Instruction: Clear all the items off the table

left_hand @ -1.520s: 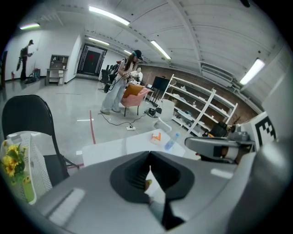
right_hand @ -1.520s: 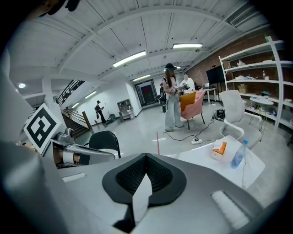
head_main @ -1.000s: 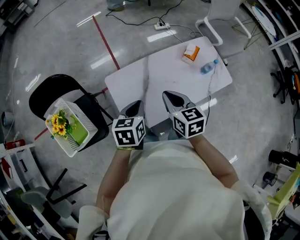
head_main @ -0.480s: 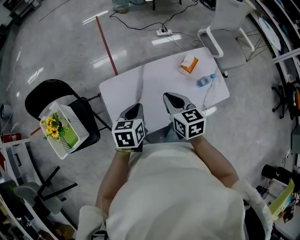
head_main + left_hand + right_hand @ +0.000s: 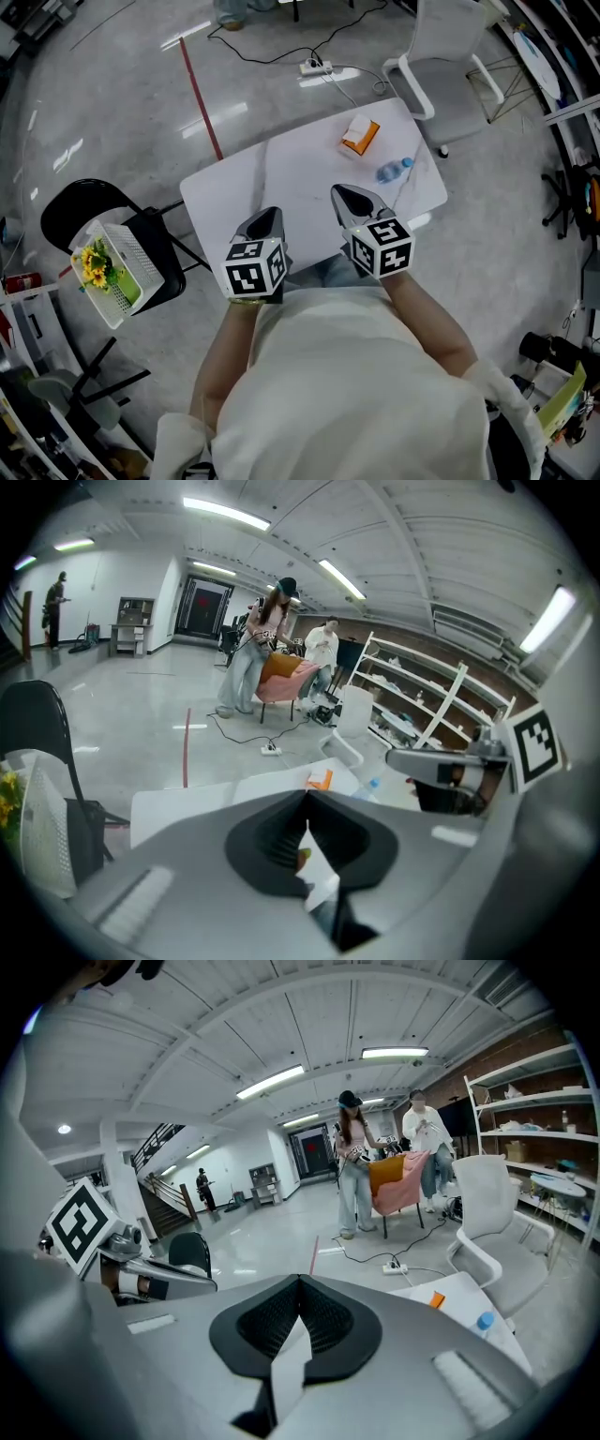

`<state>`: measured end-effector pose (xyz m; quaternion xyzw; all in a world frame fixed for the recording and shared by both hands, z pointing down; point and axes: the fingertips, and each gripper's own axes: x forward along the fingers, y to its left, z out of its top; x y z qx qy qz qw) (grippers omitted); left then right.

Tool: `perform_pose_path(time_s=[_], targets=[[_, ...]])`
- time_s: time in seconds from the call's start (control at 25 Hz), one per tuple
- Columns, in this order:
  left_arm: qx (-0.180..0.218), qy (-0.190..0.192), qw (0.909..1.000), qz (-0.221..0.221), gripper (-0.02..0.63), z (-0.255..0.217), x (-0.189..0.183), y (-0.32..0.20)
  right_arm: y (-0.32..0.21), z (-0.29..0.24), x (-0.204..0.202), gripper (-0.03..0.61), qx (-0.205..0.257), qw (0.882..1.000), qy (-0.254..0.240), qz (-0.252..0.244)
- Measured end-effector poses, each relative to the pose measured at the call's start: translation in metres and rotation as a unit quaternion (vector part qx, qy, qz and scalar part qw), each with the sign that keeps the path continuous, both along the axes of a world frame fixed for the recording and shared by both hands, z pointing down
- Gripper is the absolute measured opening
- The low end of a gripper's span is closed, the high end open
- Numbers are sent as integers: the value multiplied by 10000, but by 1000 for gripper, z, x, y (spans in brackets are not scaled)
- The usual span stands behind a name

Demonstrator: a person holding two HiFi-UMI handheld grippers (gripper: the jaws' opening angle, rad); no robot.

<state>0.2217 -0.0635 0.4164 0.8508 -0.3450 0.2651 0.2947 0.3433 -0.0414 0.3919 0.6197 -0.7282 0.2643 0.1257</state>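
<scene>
Nearer now, white table [image 5: 281,178] bears orange carton [image 5: 358,136], clear bottle [image 5: 394,171].

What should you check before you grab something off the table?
1. Left gripper empty: ok, jaws shut on nothing.
2. Right gripper empty: ok, same.
3. Jaws open for grabbing: not ok, both shut.
4. Orange-and-white carton and water bottle in sight on the table: ok.
5. Free room in the white basket holding sunflowers: cannot tell.
</scene>
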Motion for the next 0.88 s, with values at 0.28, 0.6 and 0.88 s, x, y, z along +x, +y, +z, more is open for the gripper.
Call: perform_pose_path(time_s=[0.28,0.6,0.88], targets=[[-58,-62,10000,34,9,6,52,7,14,15,64,-1,-181,9997,-2,192],[-124,-117,9998,-51,9,19,106,10,27,37,132,-2,-355,9983,-163,425],[-222,-220,9994,-118,9,30,141,18,41,68,187,0,-620,9960,-78,633]])
